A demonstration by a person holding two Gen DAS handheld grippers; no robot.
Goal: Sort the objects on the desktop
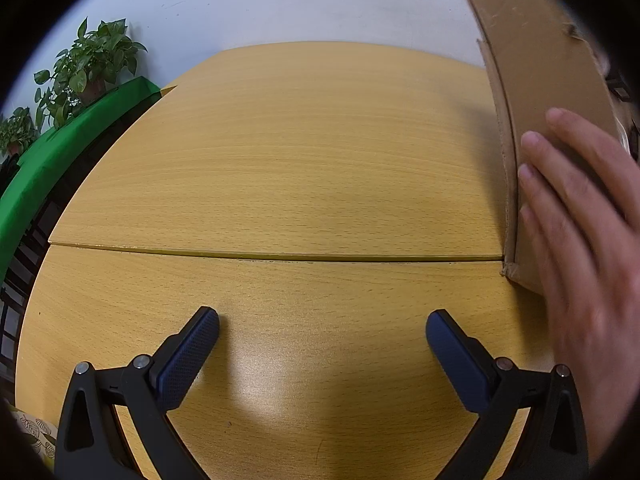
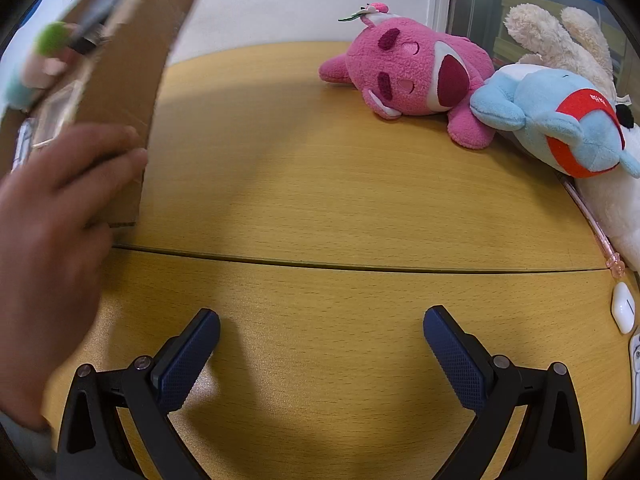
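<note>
While both grippers hover over the bare wooden table (image 1: 280, 152), a bare hand (image 1: 580, 248) presses flat against the wall of a cardboard box (image 1: 532, 92), its wrist cut off by the frame edge. The left gripper (image 1: 322, 324) has its jaws spread wide with nothing between them; the right gripper (image 2: 321, 322) likewise stands wide and empty. From the right wrist view the box's contents are blurred: a green fuzzy shape (image 2: 52, 38) and some dark item cannot be identified. Across the table lie a pink plush bear (image 2: 416, 76), a light blue plush (image 2: 560, 120) and a cream plush rabbit (image 2: 560, 36), pressed together. A white earbud case (image 2: 623, 307) sits at the right edge, near a partly cropped pink pen (image 2: 596, 228).
</note>
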